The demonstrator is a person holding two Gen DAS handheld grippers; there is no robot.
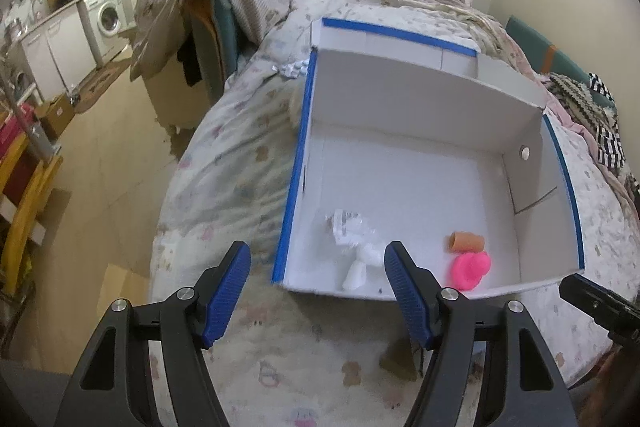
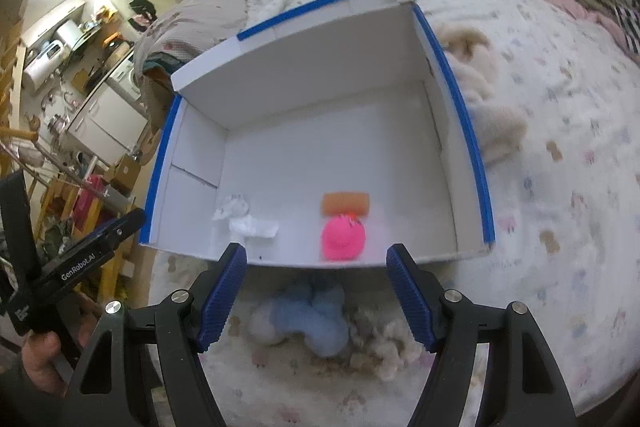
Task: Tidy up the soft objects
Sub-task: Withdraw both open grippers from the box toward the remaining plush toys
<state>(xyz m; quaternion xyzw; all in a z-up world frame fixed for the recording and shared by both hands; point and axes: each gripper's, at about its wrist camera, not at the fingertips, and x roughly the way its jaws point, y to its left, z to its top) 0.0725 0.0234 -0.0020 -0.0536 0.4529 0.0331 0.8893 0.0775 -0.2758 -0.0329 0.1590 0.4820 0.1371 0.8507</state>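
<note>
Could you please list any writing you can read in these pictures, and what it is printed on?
"GenRobot.AI": white letters on the black arm of the left tool, seen from the right wrist.
Print on the crumpled white wrapper in the box: too blurred to read.
Nothing else is legible.

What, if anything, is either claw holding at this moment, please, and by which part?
Nothing is held. The left claw and the right claw are both open and empty, hovering near the front edge of the white box.

both wrist cams look down along open jaws, close above bed, sharing white box
</note>
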